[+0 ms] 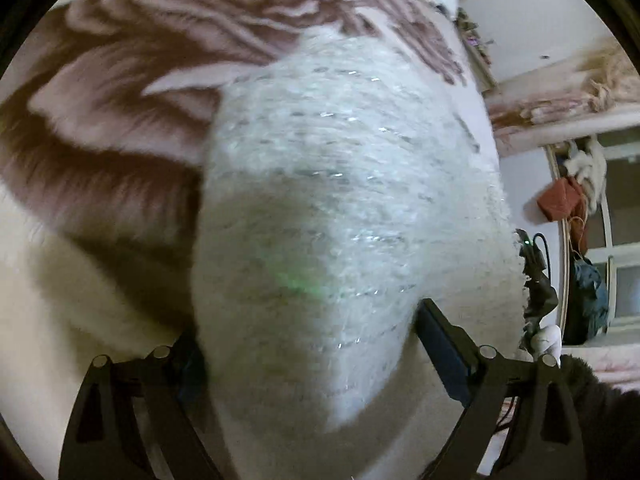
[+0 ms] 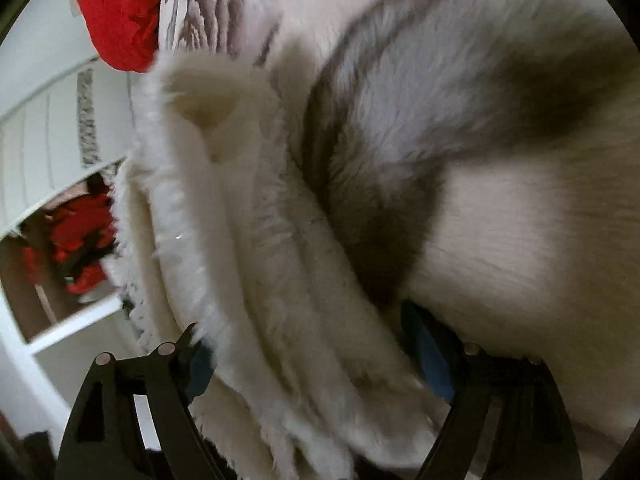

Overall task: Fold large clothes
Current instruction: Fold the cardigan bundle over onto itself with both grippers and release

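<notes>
In the left wrist view, the left gripper has its black fingers spread wide, with a fuzzy white knitted garment with silvery threads bulging between them; whether they actually pinch it I cannot tell; the garment's long axis runs from 6 o'clock up toward 12 o'clock, its rounded end pointing away from the camera; it lies over a plush blanket with a brown-and-pink flower pattern, which fills 9 to 12 o'clock; at 3 o'clock stands a white-framed window with bags hanging beside it. In the right wrist view, the right gripper has its fingers equally wide around thick cream fleecy folds running from 6 toward 11 o'clock; the grip is unclear; a red cloth sits at 11 o'clock; free room shows only at 9 o'clock.
</notes>
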